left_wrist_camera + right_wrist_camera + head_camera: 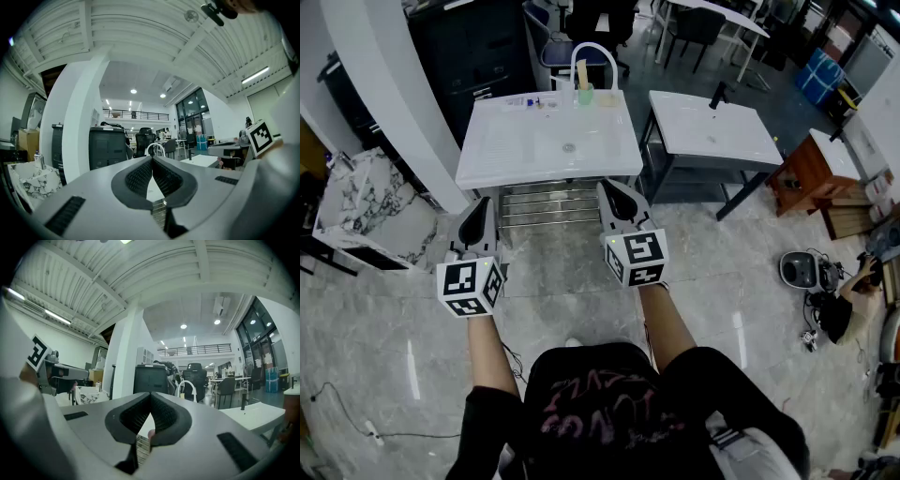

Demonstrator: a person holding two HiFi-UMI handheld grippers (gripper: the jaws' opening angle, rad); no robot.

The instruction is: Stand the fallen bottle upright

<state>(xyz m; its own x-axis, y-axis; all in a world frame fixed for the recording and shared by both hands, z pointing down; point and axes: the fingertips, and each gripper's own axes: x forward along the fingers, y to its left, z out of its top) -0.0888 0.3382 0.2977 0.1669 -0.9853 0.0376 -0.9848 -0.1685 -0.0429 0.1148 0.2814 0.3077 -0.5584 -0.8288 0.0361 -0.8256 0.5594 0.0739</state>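
A white table (548,141) stands ahead of me on the grey floor. At its far edge stand a white arched handle (593,62) and a small pale green container (585,95). Left of them lie some small items (530,101), too small to make out as a bottle. My left gripper (478,208) and right gripper (612,192) are held level side by side, short of the table's near edge. Both are shut, with nothing between the pads. In the left gripper view the left gripper (152,158) shows its tips meeting, as does the right gripper (150,393) in the right gripper view.
A second white table (712,127) stands to the right. A marble-patterned block (366,202) and a white pillar (384,84) are on the left. Metal bars (548,202) run under the near table. A wooden box (811,169) and cabled devices (811,272) sit on the floor at right.
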